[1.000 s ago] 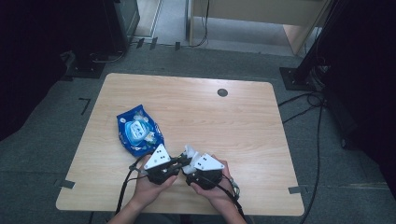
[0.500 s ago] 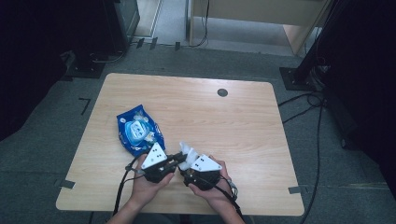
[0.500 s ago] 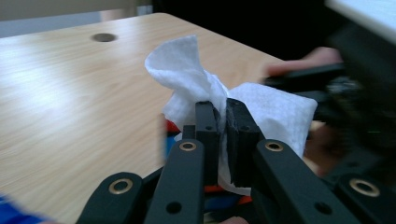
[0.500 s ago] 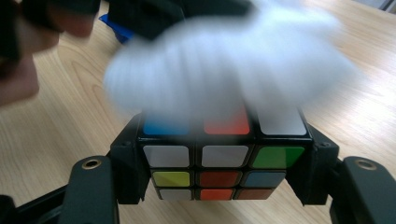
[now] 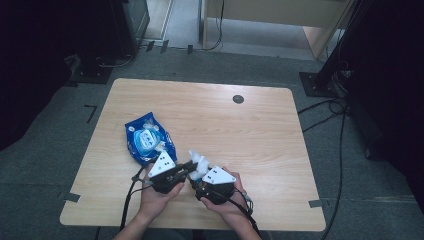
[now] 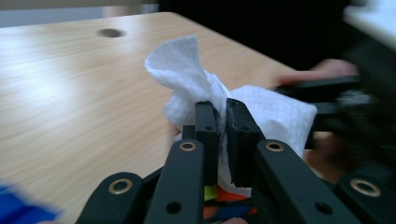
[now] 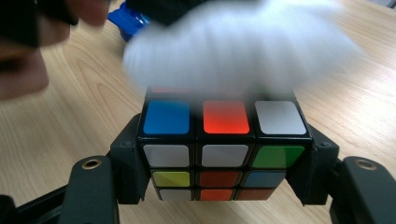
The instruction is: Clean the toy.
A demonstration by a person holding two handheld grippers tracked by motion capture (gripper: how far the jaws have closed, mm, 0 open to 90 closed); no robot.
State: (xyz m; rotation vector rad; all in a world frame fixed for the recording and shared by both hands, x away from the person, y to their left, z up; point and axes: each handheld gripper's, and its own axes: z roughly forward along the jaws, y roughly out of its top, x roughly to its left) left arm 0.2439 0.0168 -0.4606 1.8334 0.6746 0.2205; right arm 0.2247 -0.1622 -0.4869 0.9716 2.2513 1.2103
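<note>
A scrambled Rubik's cube (image 7: 223, 149) sits clamped between the jaws of my right gripper (image 7: 223, 161), near the table's front edge. A white wipe (image 6: 196, 88) lies bunched on top of the cube, blurred in the right gripper view (image 7: 238, 46). My left gripper (image 6: 223, 121) is shut on that wipe and presses it onto the cube. In the high view the two grippers meet tip to tip, left gripper (image 5: 187, 167) and right gripper (image 5: 197, 182), with the wipe (image 5: 200, 162) between them.
A blue wet-wipe packet (image 5: 149, 139) lies left of the grippers on the wooden table (image 5: 260, 135). A round cable hole (image 5: 238, 99) is at the table's far side. Cables trail off the front edge and over the floor at right.
Both hands have shifted slightly left along the front edge, closer to the blue packet. The wipe is sliding over the cube's top, blurred by motion.
</note>
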